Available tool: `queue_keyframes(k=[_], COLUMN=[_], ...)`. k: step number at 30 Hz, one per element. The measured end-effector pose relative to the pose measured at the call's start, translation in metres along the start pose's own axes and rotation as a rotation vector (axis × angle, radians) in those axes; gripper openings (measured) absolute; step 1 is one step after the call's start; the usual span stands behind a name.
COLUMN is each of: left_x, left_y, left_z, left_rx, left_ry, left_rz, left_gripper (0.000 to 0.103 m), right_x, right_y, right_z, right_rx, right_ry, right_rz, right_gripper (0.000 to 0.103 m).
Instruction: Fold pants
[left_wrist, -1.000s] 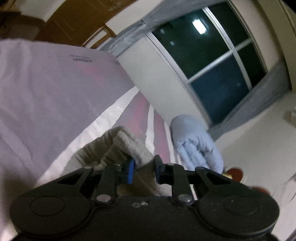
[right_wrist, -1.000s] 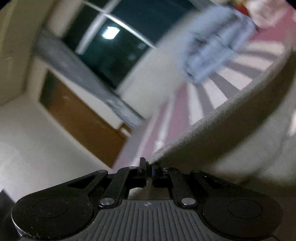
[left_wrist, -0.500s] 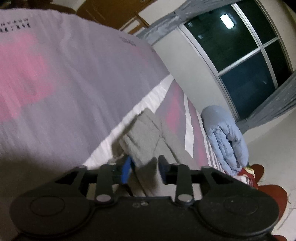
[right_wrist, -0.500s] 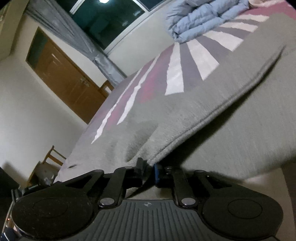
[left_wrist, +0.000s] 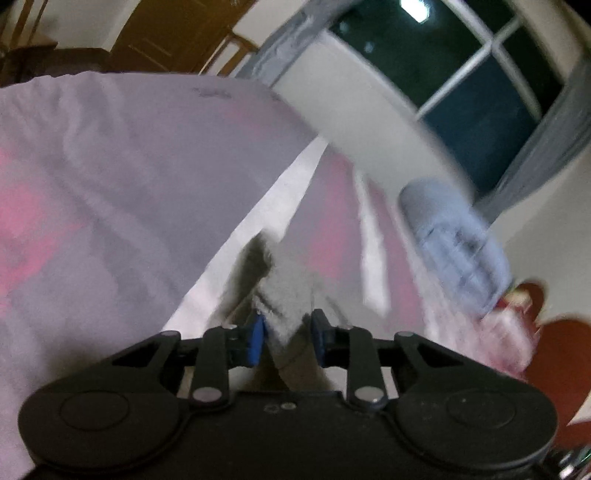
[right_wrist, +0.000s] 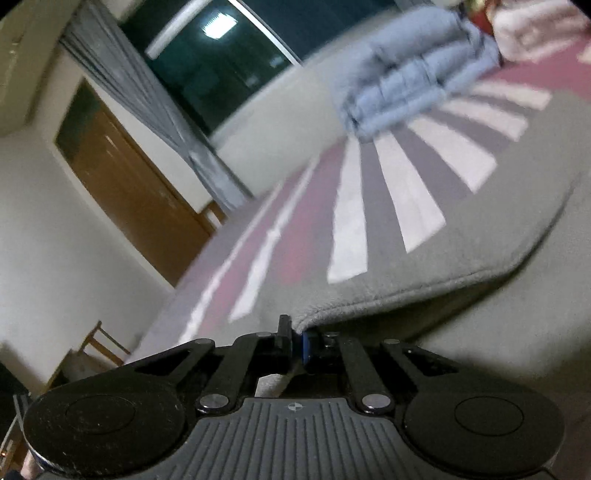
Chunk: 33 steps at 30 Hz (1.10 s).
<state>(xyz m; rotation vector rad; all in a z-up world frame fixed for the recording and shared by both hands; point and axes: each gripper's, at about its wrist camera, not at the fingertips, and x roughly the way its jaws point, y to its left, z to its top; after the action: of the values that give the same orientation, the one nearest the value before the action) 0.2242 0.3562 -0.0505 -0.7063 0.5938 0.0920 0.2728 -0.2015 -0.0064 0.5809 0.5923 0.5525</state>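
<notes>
Through the left wrist view, the left claw (left_wrist: 286, 338) has a thick bunch of the grey pants (left_wrist: 286, 295) between its blue pads (left_wrist: 256, 341); its jaws have just been closing, and the fabric fills the gap, so I judge it gripped, with the cloth rising as a crumpled ridge just beyond the fingertips. The claw points down and away over the bed (left_wrist: 110, 177), whose lilac, pink and white striped cover runs toward the far wall; a pale blue quilt (left_wrist: 454, 243) lies rolled at the far right under the dark window (left_wrist: 480, 74). The picture is smeared, so the fold's outline cannot be read here. In the right wrist view, the right claw (right_wrist: 295, 338) is pinched nearly flat on the thin edge of the pants (right_wrist: 480, 240); these jaws too have just been closing. From that corner a wide grey panel spreads to the right, lifted off another grey layer lying on the bed (right_wrist: 295, 236) beneath it. The claw tilts gently downward, close over the cover. A fold looks underway, not finished: the lifted layer is not yet laid flat and smoothed, and further folds probably remain.
</notes>
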Motion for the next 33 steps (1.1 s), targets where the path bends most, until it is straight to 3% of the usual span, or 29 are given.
queue_keyframes(k=[2, 4, 9, 16, 20, 23, 25, 26, 28, 33], left_x=[0.009, 0.006, 0.008, -0.003, -0.03, -0.045, -0.04, -0.034, -0.019, 0.016], left_y=[0.013, 0.022, 0.015, 0.004, -0.012, -0.035, -0.057, -0.068, -0.086, -0.098], left_z=[-0.01, -0.014, -0.006, -0.012, -0.021, -0.028, -0.034, -0.038, -0.049, -0.078], left_rx=[-0.035, -0.068, -0.048, -0.029, 0.033, 0.093, 0.159, 0.187, 0.232, 0.266], left_ry=[0.054, 0.044, 0.068, 0.037, -0.066, -0.132, -0.124, -0.11, -0.095, -0.043], left_rz=[0.011, -0.011, 0.013, 0.063, 0.181, 0.182, 0.168, 0.155, 0.157, 0.195], left_gripper=[0.017, 0.017, 0.017, 0.032, 0.032, 0.033, 0.034, 0.035, 0.035, 0.036], right_x=[0.01, 0.022, 0.02, 0.004, -0.023, -0.039, -0.047, -0.049, -0.052, -0.054], right_y=[-0.008, -0.025, -0.038, -0.036, -0.032, -0.037, -0.049, -0.058, -0.075, -0.117], right_z=[-0.016, -0.034, -0.041, -0.037, -0.027, -0.018, -0.008, -0.003, 0.006, 0.034], right_rx=[-0.037, -0.016, 0.033, 0.03, 0.004, 0.008, 0.043, 0.074, 0.128, 0.266], right_ry=[0.09, 0.165, 0.141, 0.158, 0.102, 0.043, 0.003, -0.016, -0.055, -0.115], right_rz=[-0.06, -0.119, -0.103, -0.097, -0.077, -0.091, -0.108, -0.124, -0.144, -0.175], right_gripper=[0.005, 0.005, 0.006, 0.008, 0.012, 0.014, 0.02, 0.033, 0.042, 0.042])
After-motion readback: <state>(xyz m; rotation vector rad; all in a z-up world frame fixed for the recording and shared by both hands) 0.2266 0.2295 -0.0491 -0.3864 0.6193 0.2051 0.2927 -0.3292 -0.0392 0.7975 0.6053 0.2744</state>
